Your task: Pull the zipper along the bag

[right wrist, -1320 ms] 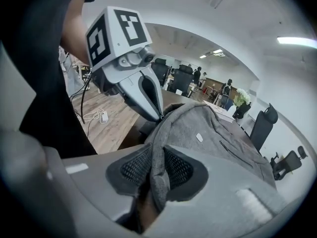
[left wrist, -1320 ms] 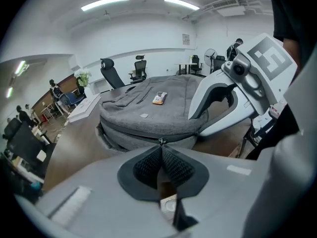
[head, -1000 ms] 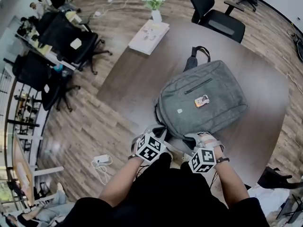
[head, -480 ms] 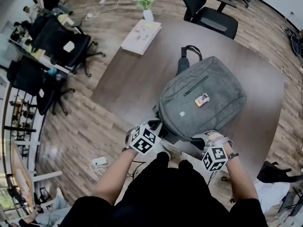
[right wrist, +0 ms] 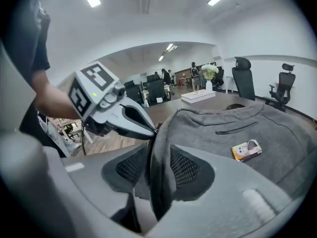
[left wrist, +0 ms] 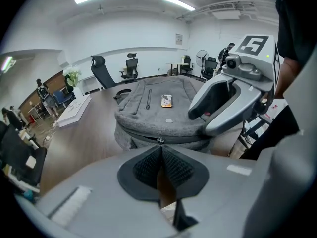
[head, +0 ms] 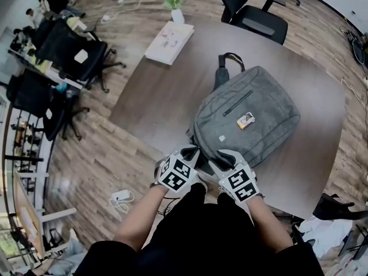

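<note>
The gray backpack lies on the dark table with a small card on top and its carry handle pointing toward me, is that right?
Not quite. The gray backpack does lie on the dark table with a small card on top, but its carry handle points away from you, toward the table's far side. The head view shows it.

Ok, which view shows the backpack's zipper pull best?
Left gripper view: the zipper pull sits pinched centre frame in the left gripper's fingers. The right gripper view shows only that gripper's tip against the backpack; in the head view it's too small to see.
</note>
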